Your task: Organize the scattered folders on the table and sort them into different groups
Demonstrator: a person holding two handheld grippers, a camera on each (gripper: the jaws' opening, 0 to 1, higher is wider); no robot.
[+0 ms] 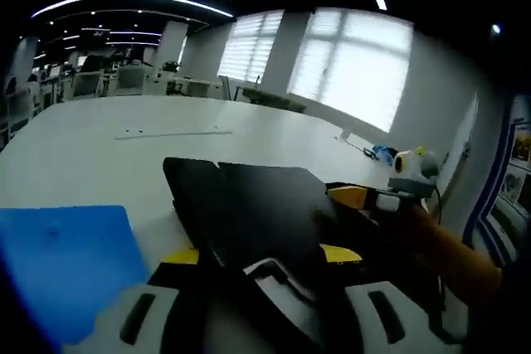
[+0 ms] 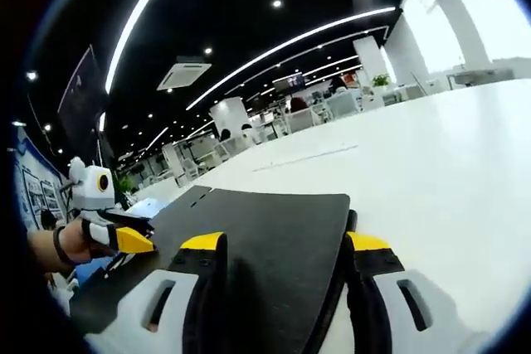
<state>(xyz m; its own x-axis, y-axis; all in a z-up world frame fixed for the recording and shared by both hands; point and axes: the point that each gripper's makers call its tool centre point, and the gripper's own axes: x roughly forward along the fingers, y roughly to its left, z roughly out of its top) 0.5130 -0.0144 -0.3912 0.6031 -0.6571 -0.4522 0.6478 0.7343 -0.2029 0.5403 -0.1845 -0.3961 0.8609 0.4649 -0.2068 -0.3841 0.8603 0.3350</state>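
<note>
A black folder (image 2: 257,242) is held clamped between the jaws of both the right gripper (image 2: 286,275) and the left gripper (image 1: 261,275), above the white table (image 1: 83,151). A blue folder (image 1: 62,259) lies at eight o'clock. Both grips are best kept level while the folder is carried.

Counted: one black folder (image 1: 249,205), one blue folder (image 1: 66,259), two tools, all on one white counter (image 1: 99,147).

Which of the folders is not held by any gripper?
The blue folder, lying flat on the white table. The black folder is gripped by the left gripper and the right gripper.
</note>
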